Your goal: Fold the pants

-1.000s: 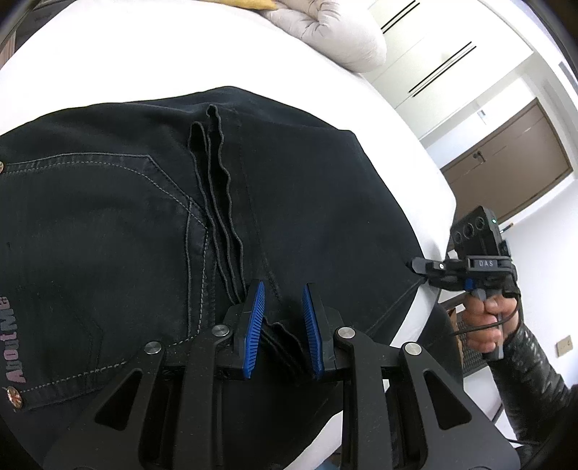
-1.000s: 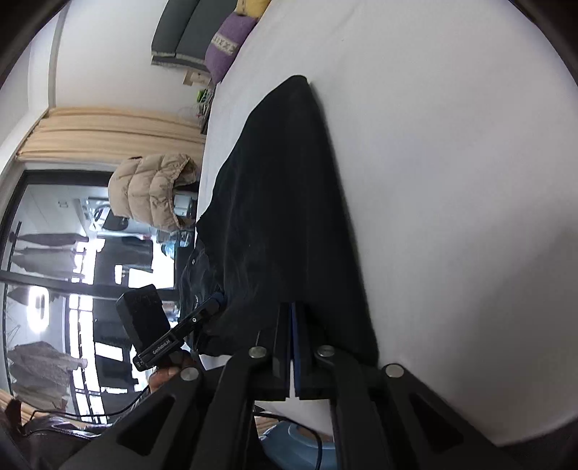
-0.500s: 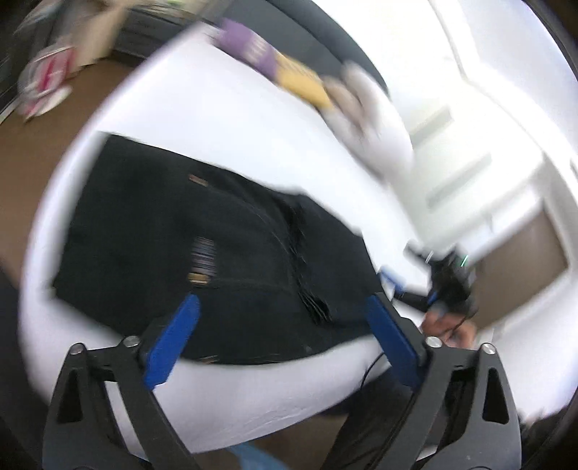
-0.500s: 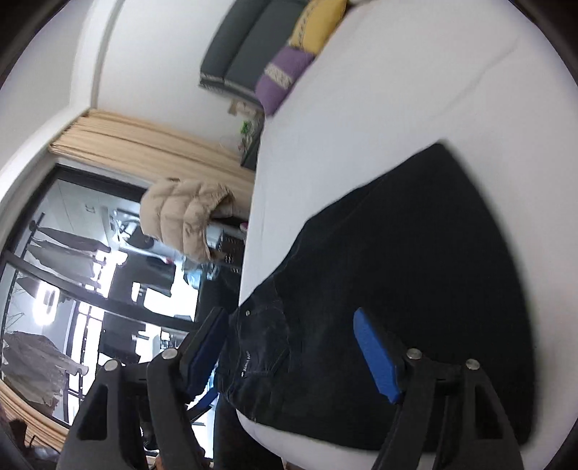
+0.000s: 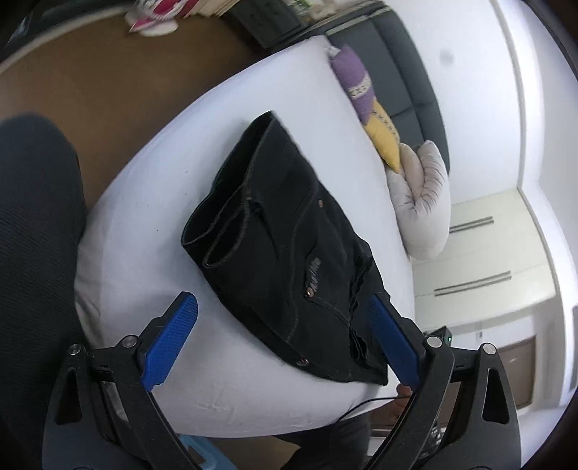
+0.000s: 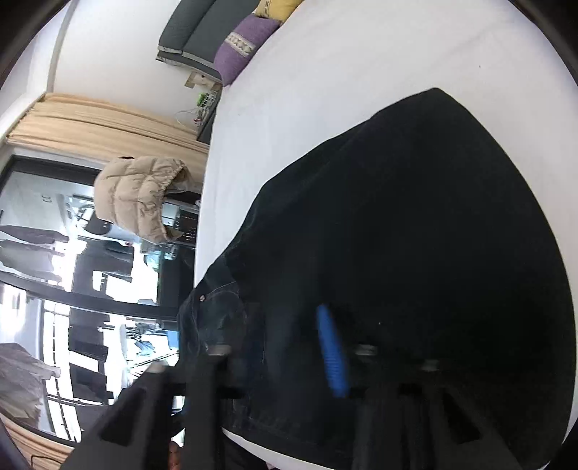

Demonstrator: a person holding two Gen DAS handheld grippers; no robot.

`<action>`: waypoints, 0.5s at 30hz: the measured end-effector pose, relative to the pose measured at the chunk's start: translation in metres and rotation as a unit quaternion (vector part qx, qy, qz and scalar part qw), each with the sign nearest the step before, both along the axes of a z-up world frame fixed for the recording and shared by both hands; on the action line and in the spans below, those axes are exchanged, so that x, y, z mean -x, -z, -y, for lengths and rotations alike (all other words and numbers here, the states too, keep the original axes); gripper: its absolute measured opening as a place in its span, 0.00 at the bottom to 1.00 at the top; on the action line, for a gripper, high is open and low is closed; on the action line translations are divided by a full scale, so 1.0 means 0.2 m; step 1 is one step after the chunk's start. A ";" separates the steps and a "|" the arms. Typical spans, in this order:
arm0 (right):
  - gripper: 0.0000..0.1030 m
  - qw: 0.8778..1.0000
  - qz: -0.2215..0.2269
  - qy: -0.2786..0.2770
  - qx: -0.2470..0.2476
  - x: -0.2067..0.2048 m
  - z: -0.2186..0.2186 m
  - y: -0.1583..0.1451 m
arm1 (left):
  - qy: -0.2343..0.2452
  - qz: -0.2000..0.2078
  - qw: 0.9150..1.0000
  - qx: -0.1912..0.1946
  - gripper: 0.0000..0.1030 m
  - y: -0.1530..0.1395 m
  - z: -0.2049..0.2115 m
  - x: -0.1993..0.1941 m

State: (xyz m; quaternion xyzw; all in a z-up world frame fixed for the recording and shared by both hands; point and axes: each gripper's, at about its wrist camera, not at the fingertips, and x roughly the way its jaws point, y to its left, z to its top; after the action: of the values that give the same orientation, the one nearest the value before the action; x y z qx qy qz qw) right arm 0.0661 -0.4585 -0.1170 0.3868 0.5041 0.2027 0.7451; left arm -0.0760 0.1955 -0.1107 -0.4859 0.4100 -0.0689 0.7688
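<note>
Black denim pants (image 5: 289, 253) lie folded in a compact stack on the white bed (image 5: 202, 152), waistband and pocket side up, leg hems toward the left. My left gripper (image 5: 285, 340) is wide open and empty, raised above the bed's near edge. In the right wrist view the pants (image 6: 415, 235) fill the frame. My right gripper (image 6: 289, 347) is blurred by motion, low over the fabric; only one blue pad (image 6: 332, 350) shows clearly, so I cannot tell how the jaws stand.
Purple (image 5: 352, 83) and yellow (image 5: 384, 132) cushions and a beige padded jacket (image 5: 422, 202) lie at the bed's far side. A grey sofa (image 6: 195, 32), curtains and a window are seen in the right wrist view. Brown floor surrounds the bed.
Both grippers let go of the pants, opened and lifted away. The left one pulled back to a high view of the bed. The right one is now moving low over the fabric.
</note>
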 end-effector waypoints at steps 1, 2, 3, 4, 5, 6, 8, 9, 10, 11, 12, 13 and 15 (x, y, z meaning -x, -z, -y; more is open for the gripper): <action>0.23 1.000 -0.001 0.002 0.000 -0.01 0.00 -0.01 | -0.006 -0.003 1.000 0.009 0.92 0.04 -0.02 0.01; 0.21 1.000 0.002 0.000 -0.005 -0.02 -0.01 -0.01 | -0.015 -0.004 1.000 0.024 0.92 0.06 -0.05 0.00; 0.19 1.000 0.007 -0.004 -0.011 -0.04 -0.02 -0.03 | -0.021 -0.004 0.999 0.031 0.92 0.09 -0.05 -0.01; 0.19 1.000 0.010 -0.008 -0.013 -0.05 -0.03 -0.04 | -0.030 -0.004 0.999 0.041 0.92 0.11 -0.07 -0.01; 0.19 1.000 0.013 -0.014 -0.016 -0.06 -0.05 -0.05 | -0.038 -0.003 0.998 0.053 0.92 0.13 -0.09 -0.01; 0.19 0.999 0.016 -0.021 -0.019 -0.08 -0.07 -0.06 | -0.041 -0.001 0.997 0.057 0.92 0.16 -0.08 -0.03; 0.19 0.999 0.022 -0.038 -0.027 -0.10 -0.12 -0.07 | -0.045 0.006 0.997 0.065 0.92 0.19 -0.10 -0.05; 0.19 0.998 0.024 -0.046 -0.029 -0.11 -0.15 -0.08 | -0.047 0.007 0.997 0.068 0.90 0.19 -0.10 -0.08; 0.19 0.998 0.026 -0.056 -0.032 -0.12 -0.18 -0.08 | -0.050 0.008 0.996 0.071 0.88 0.20 -0.10 -0.09; 0.19 0.997 0.026 -0.065 -0.035 -0.13 -0.22 -0.09 | -0.052 0.009 0.996 0.075 0.84 0.22 -0.11 -0.12; 0.19 0.996 0.027 -0.075 -0.036 -0.14 -0.25 -0.09 | -0.052 0.011 0.995 0.081 0.78 0.23 -0.11 -0.13; 0.19 0.995 0.026 -0.086 -0.035 -0.15 -0.29 -0.09 | -0.051 0.011 0.995 0.086 0.75 0.24 -0.11 -0.14; 0.19 0.994 0.020 -0.102 -0.031 -0.17 -0.35 -0.08 | -0.051 0.006 0.995 0.090 0.61 0.27 -0.11 -0.16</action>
State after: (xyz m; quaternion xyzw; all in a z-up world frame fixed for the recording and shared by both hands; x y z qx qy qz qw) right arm 0.1001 -0.3889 -0.1006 0.3521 0.5193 0.3005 0.7184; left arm -0.0432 0.2180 -0.1641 -0.5725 0.3727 -0.0689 0.7270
